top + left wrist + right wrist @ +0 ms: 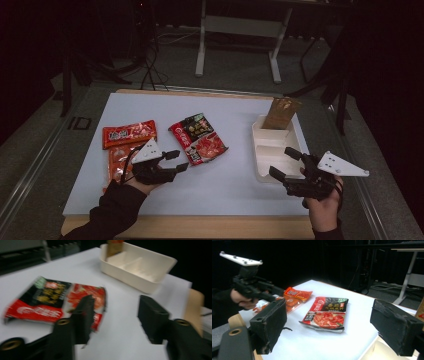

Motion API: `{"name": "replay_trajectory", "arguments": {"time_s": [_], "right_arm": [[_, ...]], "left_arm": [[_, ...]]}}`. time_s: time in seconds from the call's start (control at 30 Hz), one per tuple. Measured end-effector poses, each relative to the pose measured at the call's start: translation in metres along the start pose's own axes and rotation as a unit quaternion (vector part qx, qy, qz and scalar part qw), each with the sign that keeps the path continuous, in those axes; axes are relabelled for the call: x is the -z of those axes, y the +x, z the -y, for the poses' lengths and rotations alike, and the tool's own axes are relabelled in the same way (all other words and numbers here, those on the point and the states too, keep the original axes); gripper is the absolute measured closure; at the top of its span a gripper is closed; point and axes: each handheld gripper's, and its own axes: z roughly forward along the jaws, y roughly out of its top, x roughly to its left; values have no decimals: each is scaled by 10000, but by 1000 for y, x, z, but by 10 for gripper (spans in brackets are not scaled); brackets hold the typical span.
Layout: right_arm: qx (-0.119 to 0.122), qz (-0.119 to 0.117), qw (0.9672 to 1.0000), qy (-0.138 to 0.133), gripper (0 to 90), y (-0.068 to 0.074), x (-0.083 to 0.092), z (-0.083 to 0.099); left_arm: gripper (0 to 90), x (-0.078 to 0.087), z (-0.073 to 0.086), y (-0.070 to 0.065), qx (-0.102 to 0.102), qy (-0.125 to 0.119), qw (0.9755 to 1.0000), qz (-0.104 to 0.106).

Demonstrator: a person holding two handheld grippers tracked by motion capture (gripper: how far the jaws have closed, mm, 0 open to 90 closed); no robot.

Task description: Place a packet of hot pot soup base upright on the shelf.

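On the white table [235, 175], far left, two orange-red sachets [129, 134] lie together, one nearer and partly under the person's left hand. They are not what the work in hand concerns. The left gripper [176, 162] hovers just right of them with its jaws partly spread and nothing between them; the left gripper view shows bare tabletop in the gap. It points at the near edge of the red-and-black sauce packet [198, 138], which lies flat near the middle of the table, its black printed end farther away. The step in hand looks like picking this packet up, probably for the cream divided tray [264, 170] at the right, where a brown packet [281, 113] already stands upright in the far compartment. To do it well, come in low with the jaws astride the packet's near edge, one jaw sliding under the seam, since a flat pouch gives little to bite on. Grip the sealed border rather than the filled belly, so the contents do not shift or the pouch slip. The right gripper [286, 162] hangs above the near end of the tray, jaws spread wide and empty. It would be best kept clear of the open compartments.
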Motion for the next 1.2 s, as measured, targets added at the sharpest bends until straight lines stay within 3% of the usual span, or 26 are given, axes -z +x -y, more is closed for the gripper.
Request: {"name": "replay_trajectory", "arguments": {"time_s": [0.2, 0.27, 0.33, 0.57, 0.67, 0.83, 1.1, 1.2], "right_arm": [[-48, -36, 9999, 86, 140, 2, 0, 7], [-52, -52, 9999, 90, 140, 3, 0, 7], [-33, -115, 9999, 101, 140, 3, -2, 9], [-61, -173, 9997, 178, 140, 4, -3, 15], [-82, -206, 9995, 230, 140, 4, -5, 18], [-89, -205, 9995, 203, 140, 2, -5, 20], [-52, -256, 9992, 298, 141, 3, -10, 26], [-2, -249, 9992, 319, 143, 3, -12, 27]], "left_arm": [[638, -27, -16, 12, -6, 263, 9993, -276], [653, -35, -18, 16, 21, 338, 9990, -304], [744, -49, -21, 23, 107, 409, 9986, -308], [887, -81, -27, 32, 22, 666, 9973, -303], [899, -95, -29, 33, -76, 791, 9963, -334], [900, -113, -32, 35, -37, 914, 9952, -338], [900, -149, -41, 38, -159, 1149, 9928, -309], [900, -155, -43, 39, -182, 1215, 9921, -272]]}}
